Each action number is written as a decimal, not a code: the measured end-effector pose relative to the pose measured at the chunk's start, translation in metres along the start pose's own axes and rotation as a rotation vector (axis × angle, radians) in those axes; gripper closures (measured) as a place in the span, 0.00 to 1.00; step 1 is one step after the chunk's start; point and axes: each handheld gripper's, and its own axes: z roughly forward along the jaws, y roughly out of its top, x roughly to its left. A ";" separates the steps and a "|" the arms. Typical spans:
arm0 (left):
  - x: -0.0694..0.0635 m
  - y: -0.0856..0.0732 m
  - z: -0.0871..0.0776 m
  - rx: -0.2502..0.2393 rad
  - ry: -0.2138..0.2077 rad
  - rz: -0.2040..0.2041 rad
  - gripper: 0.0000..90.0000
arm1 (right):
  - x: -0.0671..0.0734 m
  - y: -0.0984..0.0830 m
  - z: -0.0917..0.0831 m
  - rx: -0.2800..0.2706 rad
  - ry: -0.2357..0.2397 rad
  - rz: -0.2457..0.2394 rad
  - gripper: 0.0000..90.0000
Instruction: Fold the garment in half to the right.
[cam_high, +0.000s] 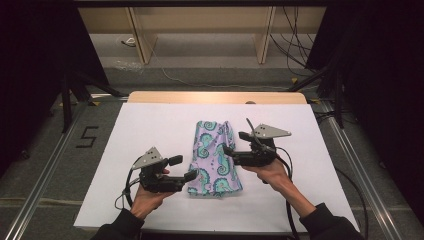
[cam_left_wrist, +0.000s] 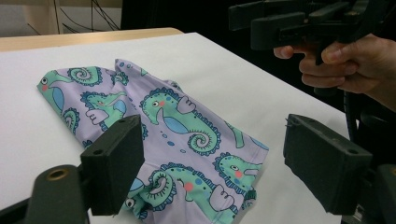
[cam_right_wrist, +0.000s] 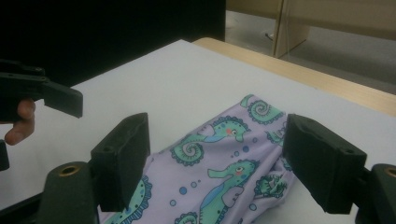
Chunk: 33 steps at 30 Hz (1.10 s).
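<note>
Your tabletop (cam_high: 150, 130) is the biggest thing here, a white surface with a strip of bare wood along its far edge, and on it, about the middle, lies the cloth (cam_high: 214, 157) — a lilac piece printed with green seahorses, folded into a long shape that runs away from you, its near end broader and a little rumpled. Your left gripper (cam_high: 182, 168) sits at the cloth's near left corner, held low and pointing right toward it; its jaws are spread wide with nothing pinched, and in the left gripper view the cloth's near end lies on the tabletop between and beyond them, no pad pressing on it. Your right gripper (cam_high: 233, 143) is at the cloth's right edge, farther from you than the left one, pointing left over the fabric; its jaws also stand apart and empty, and the right gripper view looks between them down onto the seahorse print below. From the high view I cannot tell whether either gripper's tips touch the cloth. Your two hands are near each other, one each side of the cloth — the left hand (cam_high: 147, 197) nearer the front edge, the right hand (cam_high: 272, 172) a little farther in.
</note>
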 end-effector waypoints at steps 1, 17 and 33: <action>0.000 0.000 0.000 -0.004 0.000 0.004 0.22 | 0.001 -0.001 -0.001 -0.007 -0.002 -0.001 0.27; -0.002 -0.003 -0.004 -0.016 0.003 0.050 0.22 | 0.008 -0.018 -0.022 -0.051 -0.014 0.021 0.24; -0.004 -0.006 -0.008 -0.026 -0.013 0.062 0.21 | 0.012 -0.033 -0.041 -0.064 -0.021 0.029 0.18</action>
